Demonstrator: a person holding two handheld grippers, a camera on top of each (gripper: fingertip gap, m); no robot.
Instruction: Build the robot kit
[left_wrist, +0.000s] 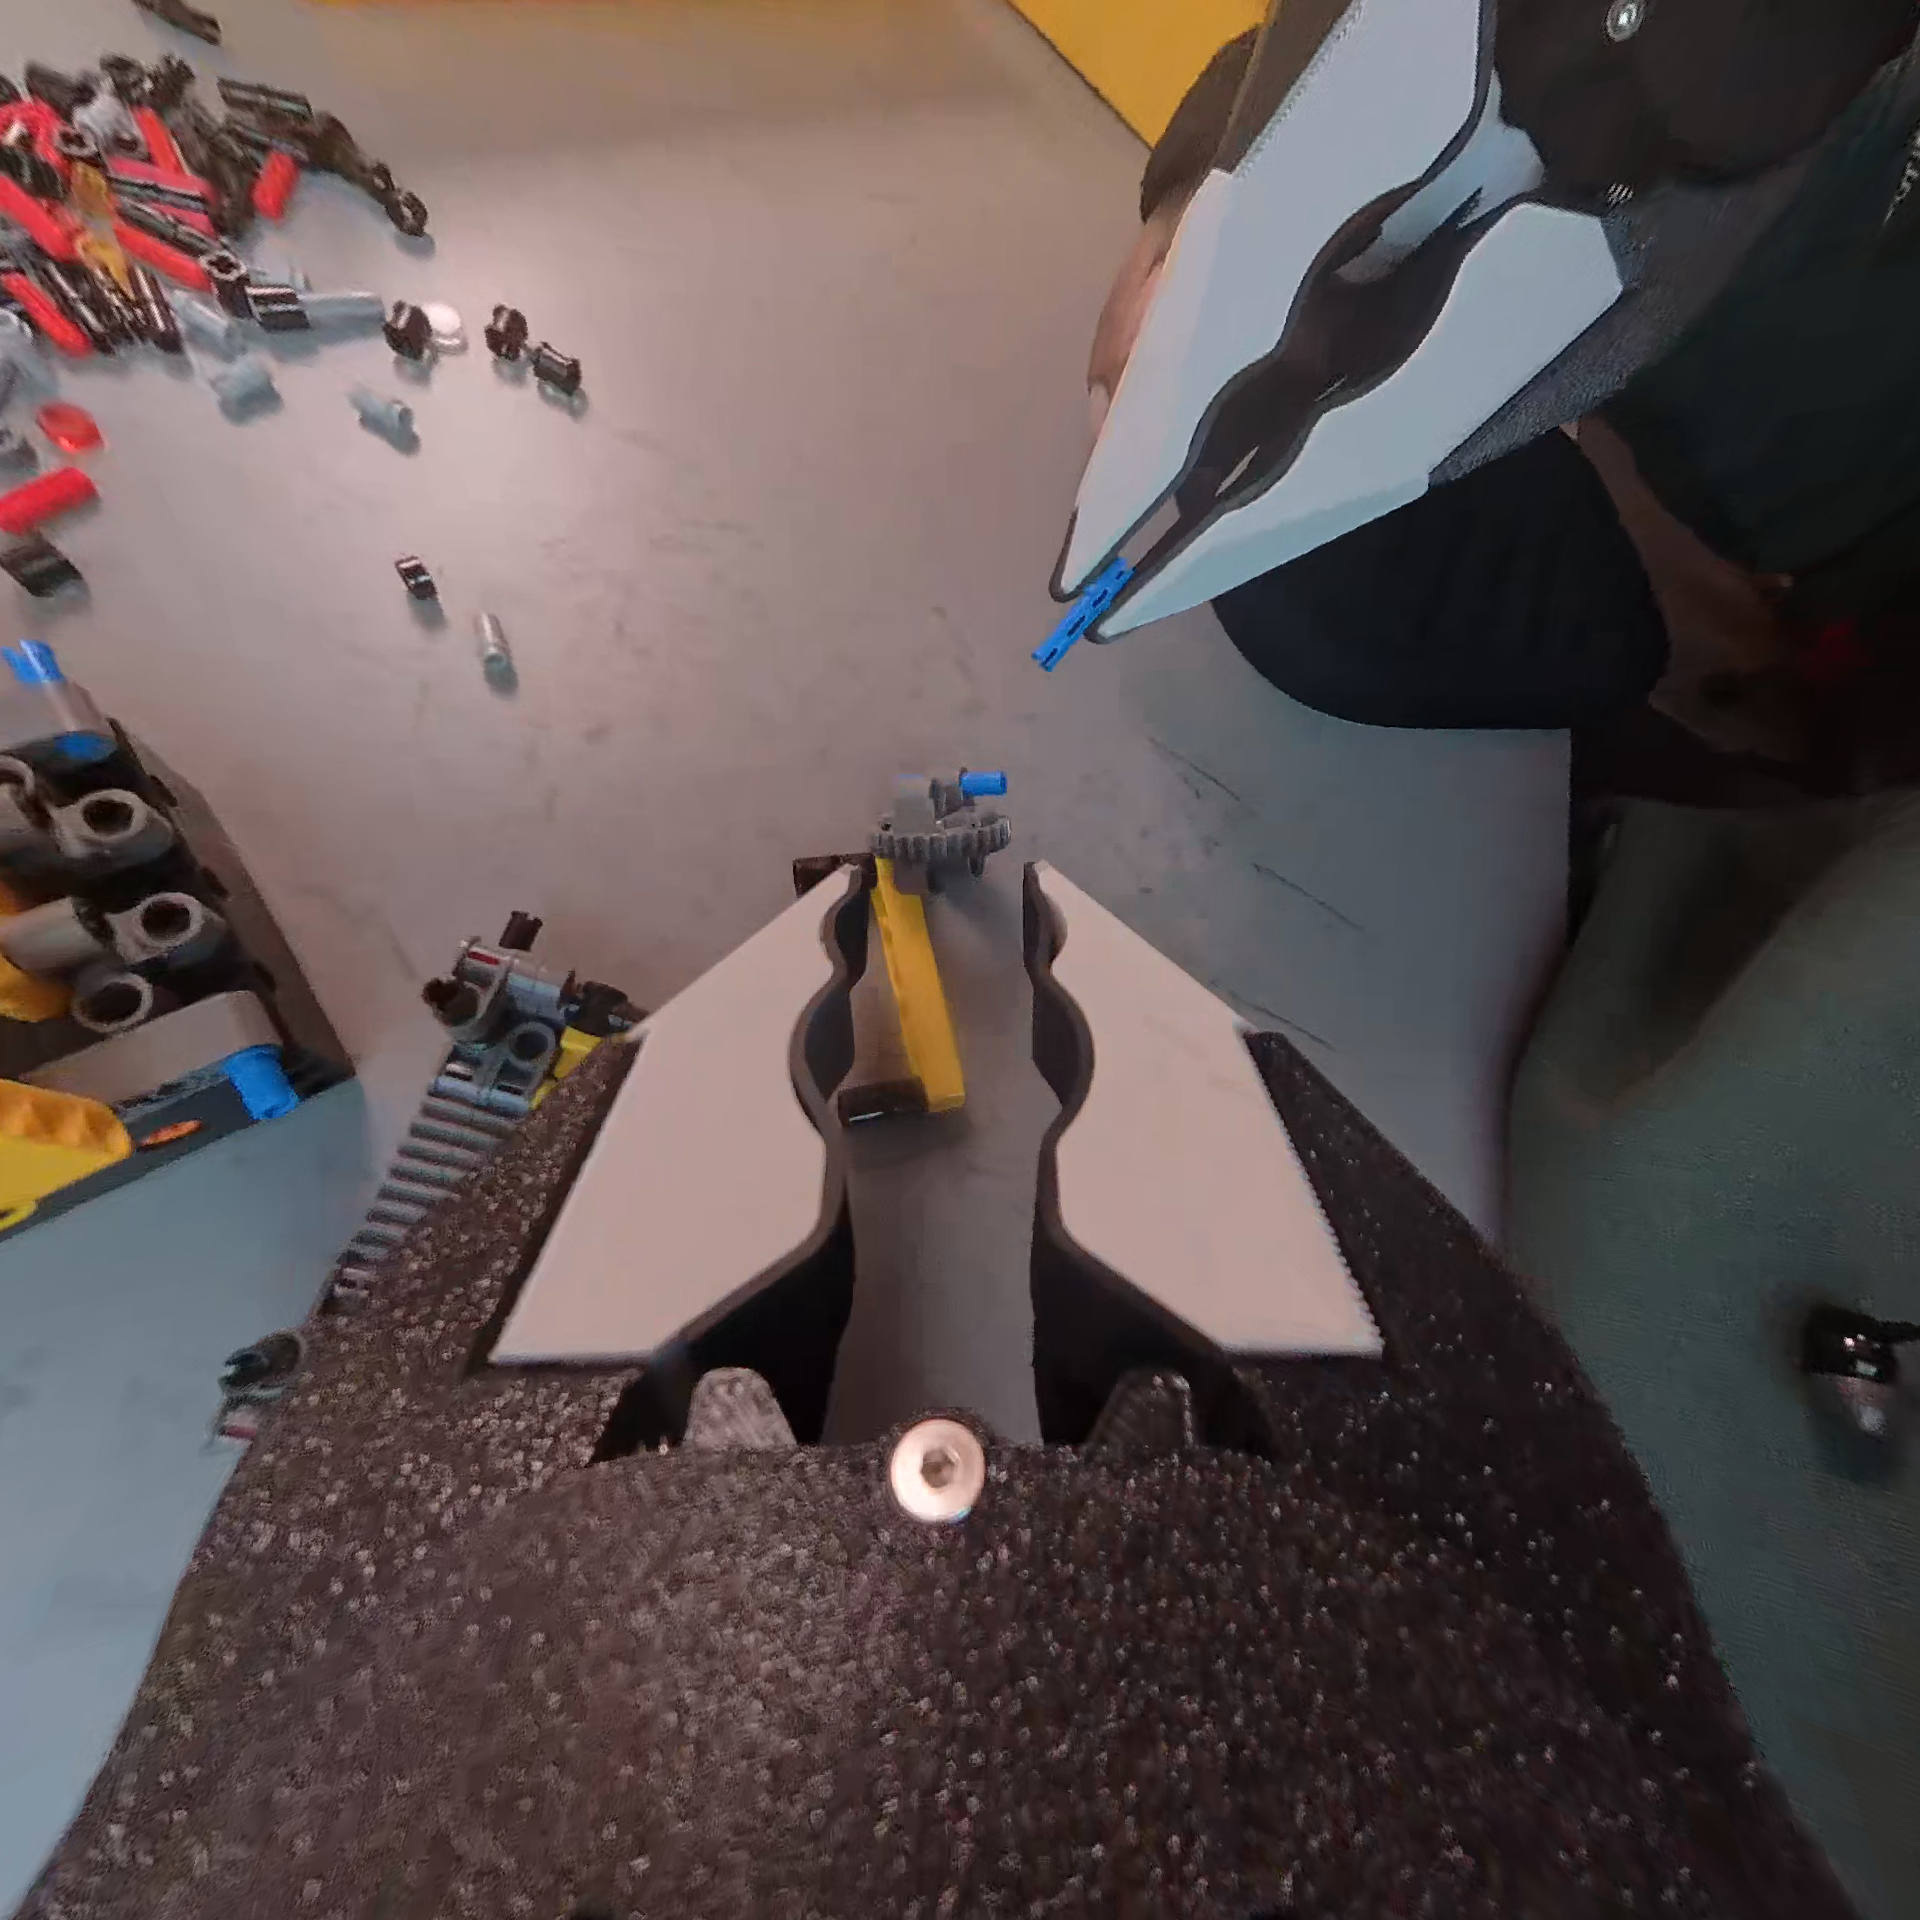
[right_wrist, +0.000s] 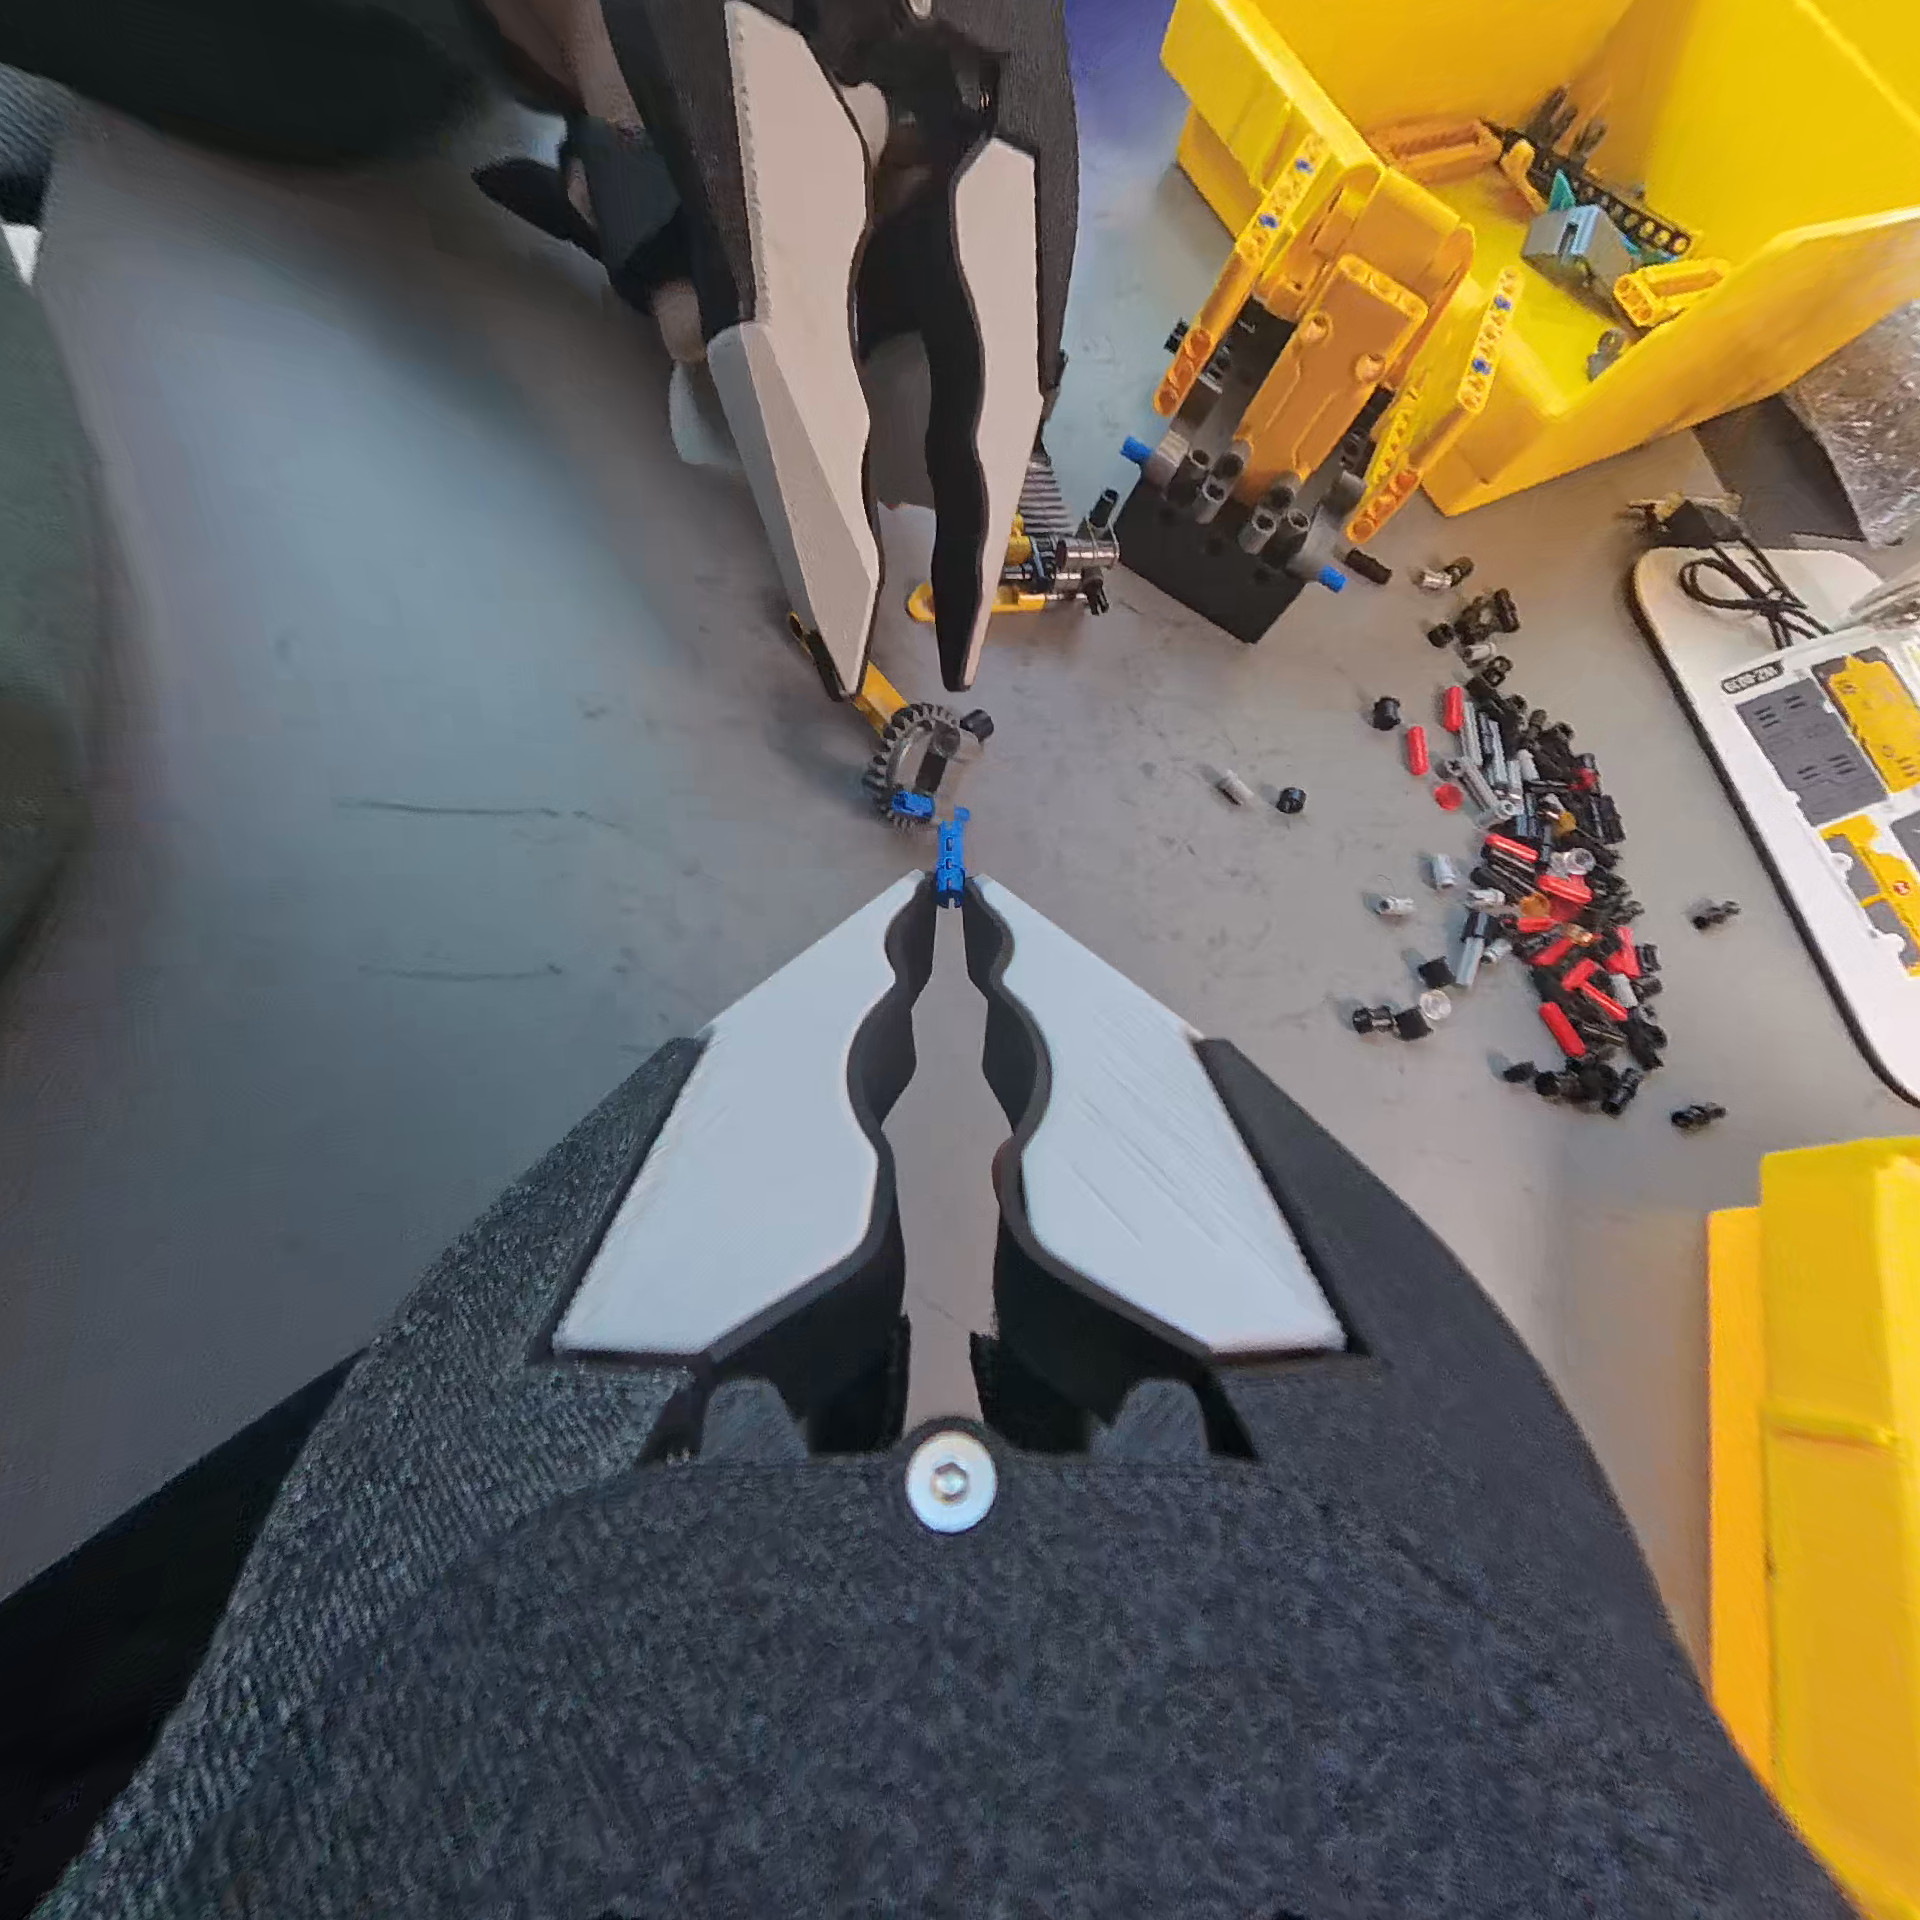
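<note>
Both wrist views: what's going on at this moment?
A person works two handheld grippers over a grey table strewn with small building-toy parts. The right gripper has its jaws shut on a small blue pin, held just short of a small gear assembly on a yellow beam. The left gripper stands over that beam with its jaws open around it; whether they touch it is unclear. A loose pile of red and black pieces and a half-built yellow model lie nearby.
</note>
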